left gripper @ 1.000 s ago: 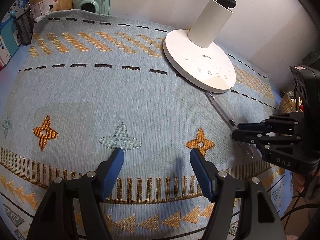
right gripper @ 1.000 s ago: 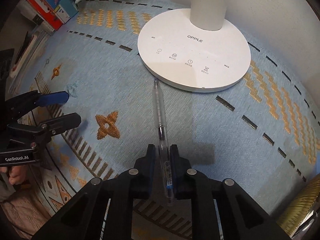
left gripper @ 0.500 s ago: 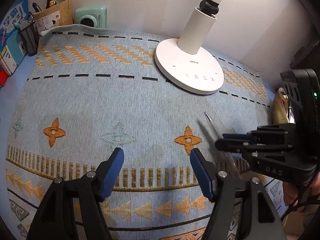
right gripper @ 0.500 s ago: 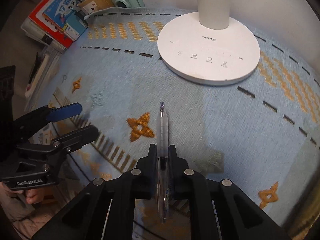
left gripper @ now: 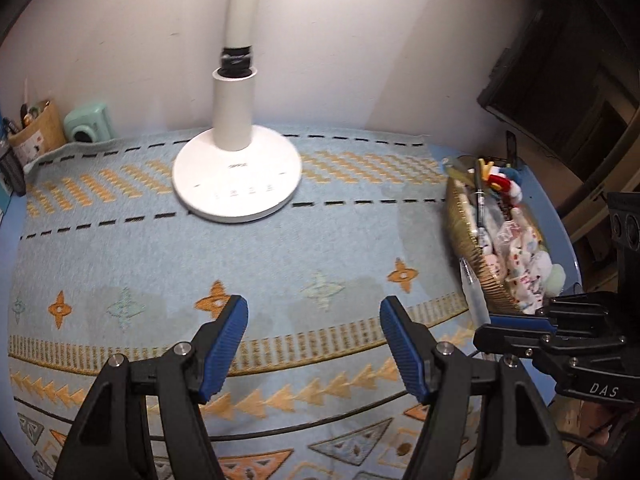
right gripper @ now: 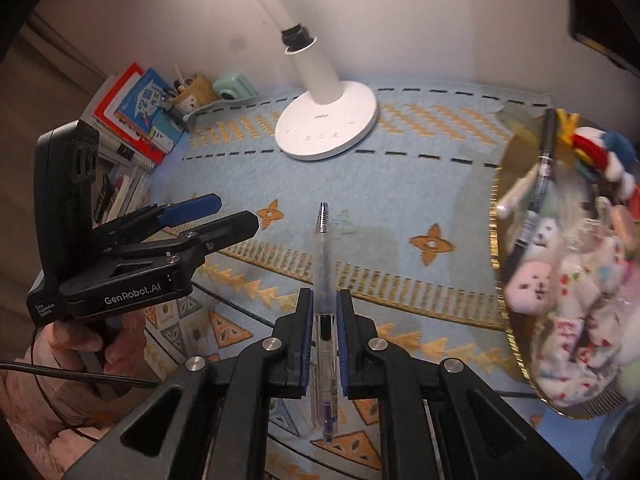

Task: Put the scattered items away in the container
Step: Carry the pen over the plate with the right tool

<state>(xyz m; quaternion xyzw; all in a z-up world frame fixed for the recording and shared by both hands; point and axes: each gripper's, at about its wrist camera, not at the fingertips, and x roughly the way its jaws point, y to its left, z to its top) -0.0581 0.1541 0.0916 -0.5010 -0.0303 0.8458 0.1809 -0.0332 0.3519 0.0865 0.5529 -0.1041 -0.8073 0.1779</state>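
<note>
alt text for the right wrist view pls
The right gripper clamps a clear pen lifted above a blue patterned cloth. A gold basket of soft toys sits right; the open left gripper and white lamp base lie beyond.

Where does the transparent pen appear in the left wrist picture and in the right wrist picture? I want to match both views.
Left wrist: the pen is at the right edge, pointing up from the right gripper, beside the basket.
Right wrist: the pen is at centre, clamped between the right gripper fingers, tip pointing away.
Shared landmark: the white lamp base on the patterned cloth.
</note>
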